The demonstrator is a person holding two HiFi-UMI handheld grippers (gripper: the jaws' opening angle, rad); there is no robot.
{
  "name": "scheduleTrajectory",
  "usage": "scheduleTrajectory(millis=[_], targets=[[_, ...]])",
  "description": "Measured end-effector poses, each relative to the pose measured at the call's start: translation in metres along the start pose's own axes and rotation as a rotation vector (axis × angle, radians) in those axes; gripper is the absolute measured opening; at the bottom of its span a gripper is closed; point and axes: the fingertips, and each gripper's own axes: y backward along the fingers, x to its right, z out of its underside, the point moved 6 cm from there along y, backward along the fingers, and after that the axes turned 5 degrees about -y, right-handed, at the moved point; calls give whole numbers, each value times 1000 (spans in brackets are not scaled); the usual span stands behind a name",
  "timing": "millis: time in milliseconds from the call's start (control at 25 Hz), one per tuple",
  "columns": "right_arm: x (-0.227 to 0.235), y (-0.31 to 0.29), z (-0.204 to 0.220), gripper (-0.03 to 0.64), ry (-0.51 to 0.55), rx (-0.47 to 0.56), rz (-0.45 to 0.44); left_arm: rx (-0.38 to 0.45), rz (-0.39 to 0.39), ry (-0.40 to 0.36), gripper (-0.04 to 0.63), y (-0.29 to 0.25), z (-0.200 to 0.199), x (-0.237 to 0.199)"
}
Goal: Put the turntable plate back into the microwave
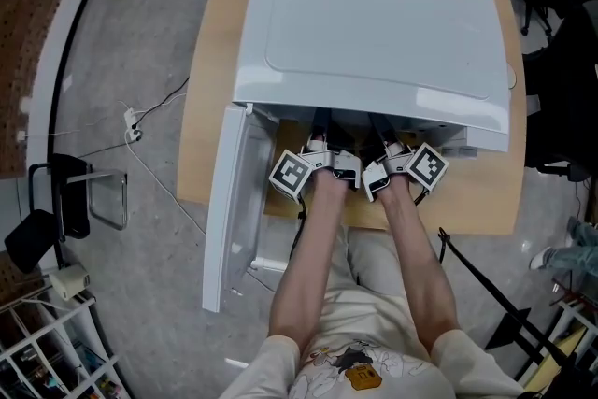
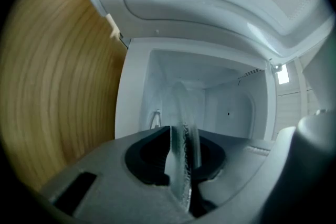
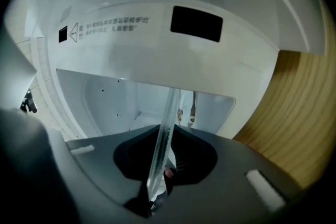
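Two bare forearms (image 1: 308,266) rise from six o'clock in the head view. Just past them, near the centre, the left gripper (image 1: 322,159) and right gripper (image 1: 388,162) sit side by side at the mouth of the microwave (image 1: 374,33).

The left gripper (image 2: 181,157) is clamped on the rim of the clear glass turntable plate (image 2: 181,134), which runs ahead into the white cavity. The right gripper (image 3: 160,165) has the plate's rim (image 3: 167,123) between its jaws, but they stand apart from it with dark gaps on either side.

The door (image 1: 229,201) hangs open toward eight o'clock. The microwave fills twelve o'clock on the wooden table (image 1: 210,107).
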Motion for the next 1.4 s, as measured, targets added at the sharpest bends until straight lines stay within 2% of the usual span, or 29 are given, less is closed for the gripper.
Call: scheduleTrajectory(millis=[200, 360, 600, 720, 880, 1040, 1160, 1280, 1400], targets=[[4, 11, 13, 112, -40, -41, 8, -19, 8, -39, 43, -14, -3, 3], [6, 18, 29, 114, -62, -91, -15, -30, -15, -84, 43, -17, -6, -1], [1, 8, 33, 83, -53, -122, -33, -30, -13, -76, 41, -23, -7, 4], [-1, 8, 29, 81, -77, -112, -40, -38, -37, -89, 40, -24, -9, 3], [-4, 7, 23, 80, -87, -111, -32, -61, -12, -88, 127, -24, -10, 7], [-7, 5, 20, 74, -69, -120, -21, -90, -47, -99, 140, -18, -12, 7], [-5, 1, 20, 67, -58, -126, 4, -117, -105, -153, 104, -3, -10, 4], [0, -2, 15, 58, -73, -103, 36, -120, -93, -99, 77, 14, -1, 0], [5, -2, 8, 52, -83, -72, 50, -137, -94, -89, 50, 24, 7, -5]])
